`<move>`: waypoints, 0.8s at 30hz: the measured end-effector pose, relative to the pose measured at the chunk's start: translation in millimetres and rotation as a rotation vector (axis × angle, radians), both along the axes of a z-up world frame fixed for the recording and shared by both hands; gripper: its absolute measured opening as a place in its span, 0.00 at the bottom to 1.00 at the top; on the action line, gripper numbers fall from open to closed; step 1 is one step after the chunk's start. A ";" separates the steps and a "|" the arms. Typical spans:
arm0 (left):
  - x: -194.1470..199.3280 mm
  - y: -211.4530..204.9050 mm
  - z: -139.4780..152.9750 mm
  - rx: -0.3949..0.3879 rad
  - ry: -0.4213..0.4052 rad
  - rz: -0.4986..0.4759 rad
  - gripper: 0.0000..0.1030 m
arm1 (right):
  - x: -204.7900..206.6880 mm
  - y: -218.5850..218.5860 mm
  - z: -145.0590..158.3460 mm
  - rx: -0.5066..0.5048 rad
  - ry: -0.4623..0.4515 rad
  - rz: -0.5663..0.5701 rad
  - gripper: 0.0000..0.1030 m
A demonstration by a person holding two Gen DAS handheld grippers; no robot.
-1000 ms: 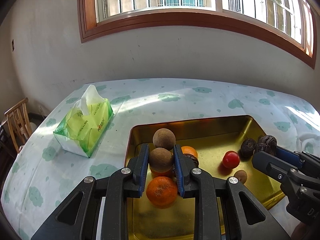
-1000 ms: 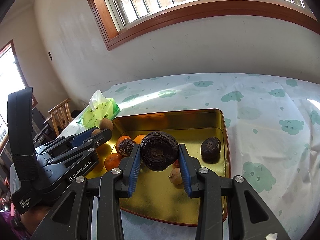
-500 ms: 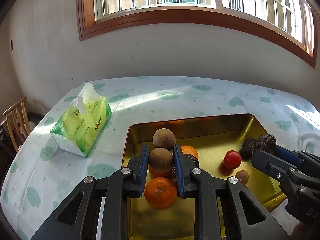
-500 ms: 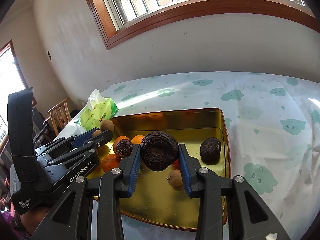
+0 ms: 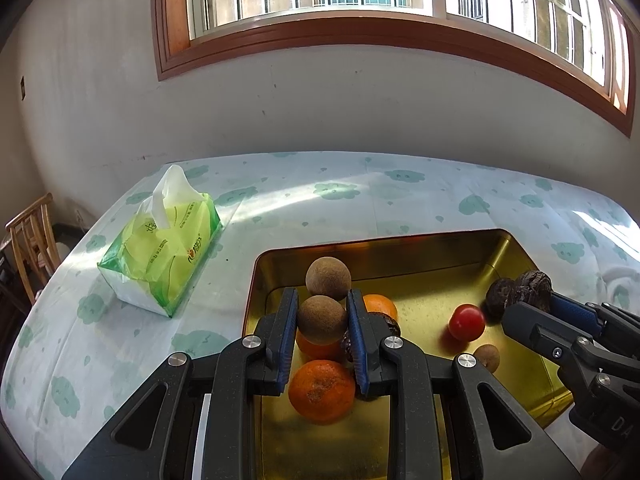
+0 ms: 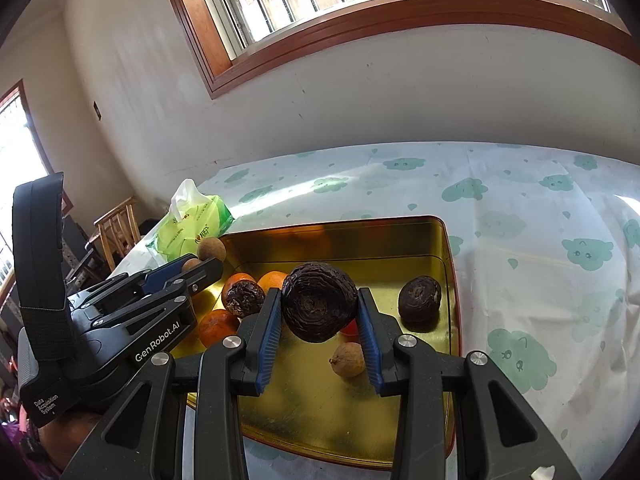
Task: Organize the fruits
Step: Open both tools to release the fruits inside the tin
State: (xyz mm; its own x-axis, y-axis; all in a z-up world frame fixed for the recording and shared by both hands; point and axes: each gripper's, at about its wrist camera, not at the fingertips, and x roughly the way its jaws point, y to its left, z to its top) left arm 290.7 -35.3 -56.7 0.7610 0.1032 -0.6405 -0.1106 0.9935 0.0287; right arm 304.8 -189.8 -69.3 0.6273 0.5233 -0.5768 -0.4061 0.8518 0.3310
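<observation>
A gold tray [image 5: 440, 242] [image 6: 448, 248] lies on the table and holds the fruit. My left gripper [image 5: 322, 316] is shut on a round brown fruit [image 5: 322, 319] above the tray's left side. Behind it sits a second brown fruit [image 5: 328, 279]; below lie oranges [image 5: 321, 391] [image 5: 380, 306]. My right gripper [image 6: 319, 312] is shut on a dark wrinkled fruit [image 6: 319, 307], seen in the left wrist view as the dark fruit [image 5: 534, 285] at the right. Another dark wrinkled fruit [image 6: 420, 298], a red tomato [image 5: 466, 322] and a small brown fruit [image 6: 347, 359] rest in the tray.
A green tissue pack [image 5: 164, 256] [image 6: 192, 230] stands on the cloud-print tablecloth [image 5: 360, 196] left of the tray. A wooden chair [image 5: 28, 240] stands beyond the table's left edge. Wall and window lie behind.
Both grippers keep their grip and hold still; the view drifts only slightly.
</observation>
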 end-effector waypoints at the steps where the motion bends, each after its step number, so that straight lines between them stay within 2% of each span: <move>1: 0.2 0.1 -0.1 0.000 0.001 0.000 0.25 | -0.1 0.0 0.5 0.000 0.000 0.000 0.33; 24: 8.6 -2.2 -7.5 -0.003 0.017 -0.010 0.25 | 3.8 -0.9 -2.2 -0.001 0.009 -0.001 0.33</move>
State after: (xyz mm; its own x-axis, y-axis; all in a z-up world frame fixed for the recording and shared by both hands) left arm 299.3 -37.6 -64.2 0.7508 0.0936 -0.6539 -0.1004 0.9946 0.0271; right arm 308.6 -190.7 -71.5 0.6227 0.5220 -0.5829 -0.4018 0.8525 0.3343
